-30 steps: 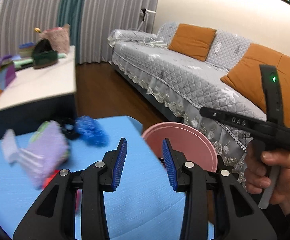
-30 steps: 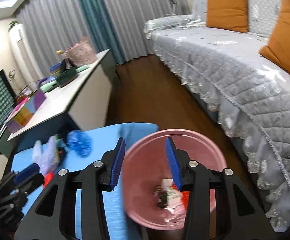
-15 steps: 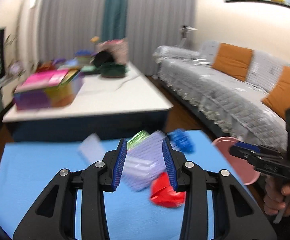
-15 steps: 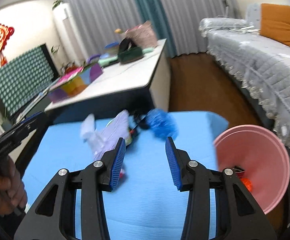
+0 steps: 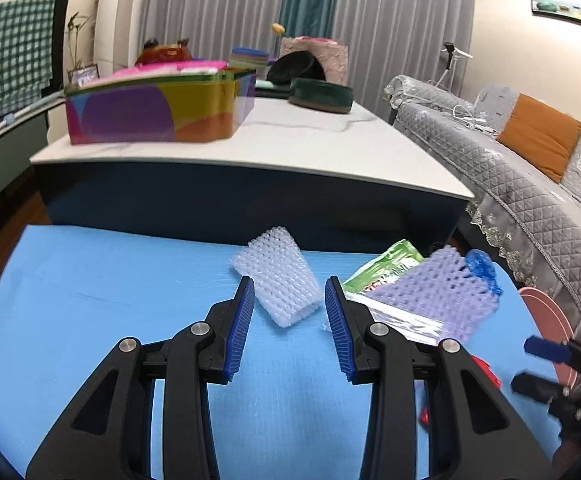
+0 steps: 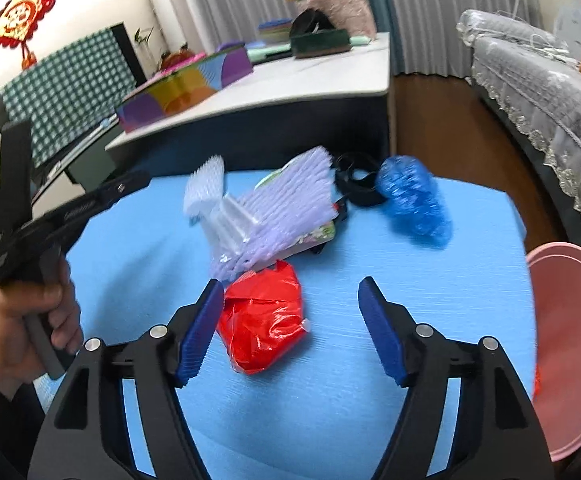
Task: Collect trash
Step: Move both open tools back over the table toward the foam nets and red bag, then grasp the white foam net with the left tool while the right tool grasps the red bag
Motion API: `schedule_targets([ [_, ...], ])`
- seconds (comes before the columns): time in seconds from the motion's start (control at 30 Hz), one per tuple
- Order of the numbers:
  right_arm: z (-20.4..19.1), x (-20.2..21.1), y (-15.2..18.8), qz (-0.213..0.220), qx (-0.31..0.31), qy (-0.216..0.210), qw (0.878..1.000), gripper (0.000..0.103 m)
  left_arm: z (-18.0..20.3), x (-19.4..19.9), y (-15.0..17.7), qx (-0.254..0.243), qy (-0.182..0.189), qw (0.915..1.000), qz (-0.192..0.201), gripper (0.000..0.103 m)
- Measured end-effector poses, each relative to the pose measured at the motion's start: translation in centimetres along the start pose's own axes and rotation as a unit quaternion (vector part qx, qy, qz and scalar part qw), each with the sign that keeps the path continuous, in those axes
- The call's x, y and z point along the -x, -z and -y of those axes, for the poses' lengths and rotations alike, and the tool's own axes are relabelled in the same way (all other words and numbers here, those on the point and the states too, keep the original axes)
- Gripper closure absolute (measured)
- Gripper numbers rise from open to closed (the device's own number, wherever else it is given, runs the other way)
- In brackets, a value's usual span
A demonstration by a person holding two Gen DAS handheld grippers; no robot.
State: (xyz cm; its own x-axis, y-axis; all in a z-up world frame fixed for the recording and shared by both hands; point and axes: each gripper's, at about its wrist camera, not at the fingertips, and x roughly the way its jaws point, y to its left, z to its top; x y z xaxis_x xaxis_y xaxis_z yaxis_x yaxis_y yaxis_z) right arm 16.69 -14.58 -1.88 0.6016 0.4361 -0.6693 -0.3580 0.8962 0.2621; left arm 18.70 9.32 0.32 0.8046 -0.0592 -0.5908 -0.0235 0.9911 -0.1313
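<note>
Trash lies on a blue table (image 5: 90, 320). My left gripper (image 5: 289, 326) is open and empty, with a white foam net sleeve (image 5: 280, 286) just ahead between its jaws. A purple foam net (image 5: 434, 294), a green wrapper (image 5: 386, 268) and a blue plastic cover (image 5: 482, 270) lie to its right. My right gripper (image 6: 290, 330) is open and empty over a crumpled red plastic bag (image 6: 264, 322), which lies by its left jaw. The purple net (image 6: 286, 208), the blue cover (image 6: 412, 200) and a black band (image 6: 356, 190) lie beyond. The pink bin (image 6: 566, 360) stands at the table's right edge.
A white-topped low table (image 5: 290, 140) with a colourful box (image 5: 150, 110) and other items stands behind the blue table. A grey quilted sofa (image 5: 530, 184) with orange cushions runs along the right. Wooden floor (image 6: 450, 132) lies between them.
Both grippers swung left from the pink bin to the trash pile. The right gripper's jaws have spread wider and now hang over the red bag. The left now faces the white net sleeve.
</note>
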Motion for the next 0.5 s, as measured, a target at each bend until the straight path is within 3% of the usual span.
schedule_targets([
  [0.1,0.1,-1.4,0.3,-0.022,0.003,0.000,1.000,0.033,-0.1,-1.7,0.4,0.002,-0.001,1.0000,-0.009,0.066],
  [0.17,0.2,-2.1,0.6,-0.034,0.006,0.004,0.999,0.033,-0.1,-2.7,0.6,0.004,-0.002,0.9998,-0.019,0.051],
  [0.23,0.4,-2.8,0.7,-0.046,0.007,0.004,0.999,0.032,-0.4,-4.0,0.9,0.011,-0.007,0.9995,-0.029,0.045],
  [0.5,0.5,-3.6,0.8,-0.062,0.002,-0.023,0.998,0.032,-1.7,-7.1,0.8,0.047,-0.004,0.9966,-0.067,0.045],
])
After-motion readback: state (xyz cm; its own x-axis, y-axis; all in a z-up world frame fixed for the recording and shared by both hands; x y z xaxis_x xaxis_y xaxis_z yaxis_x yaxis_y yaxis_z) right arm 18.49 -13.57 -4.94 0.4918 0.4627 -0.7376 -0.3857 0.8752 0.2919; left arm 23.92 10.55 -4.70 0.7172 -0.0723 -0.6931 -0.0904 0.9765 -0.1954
